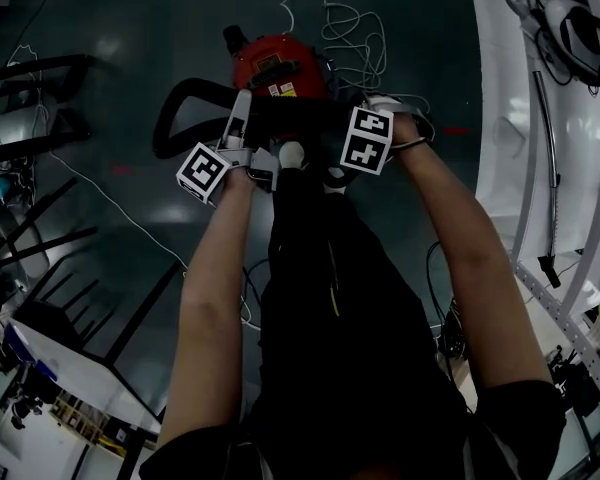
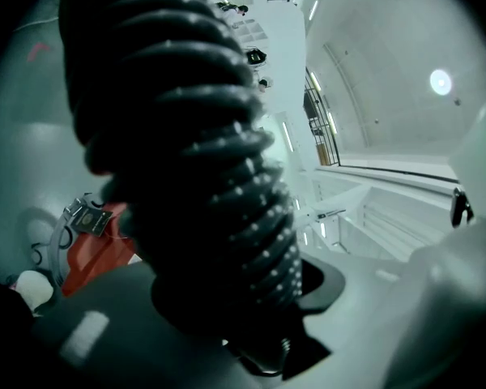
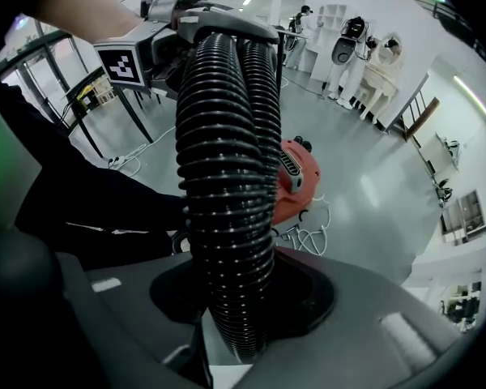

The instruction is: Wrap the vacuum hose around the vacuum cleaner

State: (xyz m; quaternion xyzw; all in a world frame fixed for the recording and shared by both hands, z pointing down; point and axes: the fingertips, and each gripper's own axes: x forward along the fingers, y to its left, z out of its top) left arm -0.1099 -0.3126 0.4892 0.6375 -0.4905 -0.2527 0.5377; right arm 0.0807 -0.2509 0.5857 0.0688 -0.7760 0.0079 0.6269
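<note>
1. Vacuum hose (image 1: 185,96): black, ribbed, folded into a loop between the two grippers, just above the red vacuum cleaner (image 1: 270,63).
2. Left hand-held gripper (image 2: 227,314): jaws clamped on the vacuum hose.
3. Right hand-held gripper (image 3: 236,314): points steeply down, also pinching the vacuum hose.
4. Vacuum cleaner stands on the floor (image 1: 130,28), with a white cable (image 1: 350,28) tangled beside it.

Grey floor (image 1: 110,18), tangled white cable (image 1: 355,28), perhaps black chair frames (image 1: 35,73) left

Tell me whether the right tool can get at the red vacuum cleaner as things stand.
Probably not to grasp it: the right tool is shut on the black hose, though the vacuum cleaner sits near, with only that hose between.
</note>
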